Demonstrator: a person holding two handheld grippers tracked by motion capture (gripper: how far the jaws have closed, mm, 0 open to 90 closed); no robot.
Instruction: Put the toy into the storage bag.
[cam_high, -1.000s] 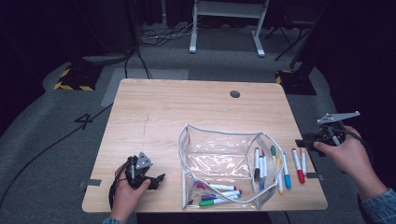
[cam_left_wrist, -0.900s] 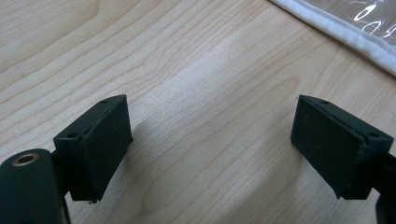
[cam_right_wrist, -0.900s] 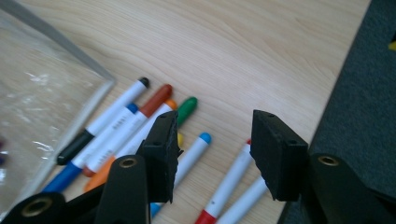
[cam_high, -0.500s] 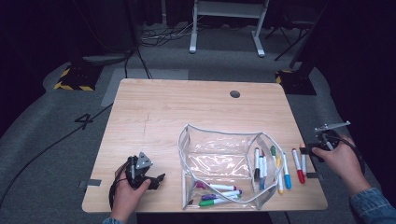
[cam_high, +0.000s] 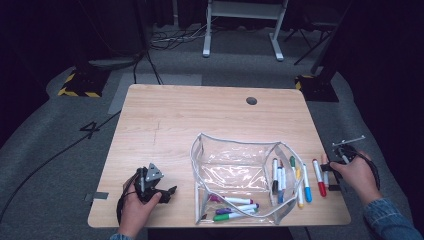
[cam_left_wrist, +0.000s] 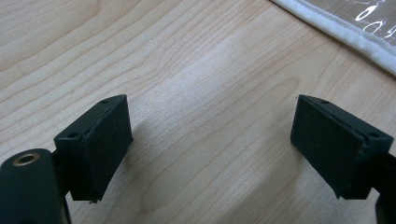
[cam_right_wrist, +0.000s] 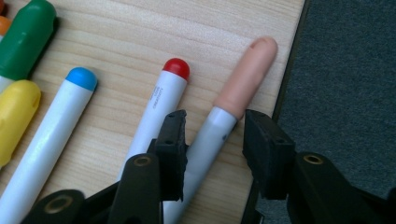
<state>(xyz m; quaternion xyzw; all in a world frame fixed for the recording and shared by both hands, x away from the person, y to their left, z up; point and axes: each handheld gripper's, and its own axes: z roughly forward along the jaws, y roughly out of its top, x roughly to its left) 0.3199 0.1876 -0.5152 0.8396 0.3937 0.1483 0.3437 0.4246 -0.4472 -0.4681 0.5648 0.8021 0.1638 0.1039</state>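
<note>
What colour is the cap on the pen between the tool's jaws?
Peach cap, right gripper view.

Peach-capped marker (cam_right_wrist: 219, 126) — lower barrel hidden behind right gripper (cam_right_wrist: 212, 140) (print on neighbouring marker unreadable).

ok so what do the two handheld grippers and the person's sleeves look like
Both are black tools. The left gripper carries a grey three-cornered plate on top and a black cable looping by the hand. Its jaws end in flat, blocky black pads with small screw holes. The right gripper has a thin grey plate and brass-coloured pivot rivets. The right forearm wears a blue denim sleeve.
</note>
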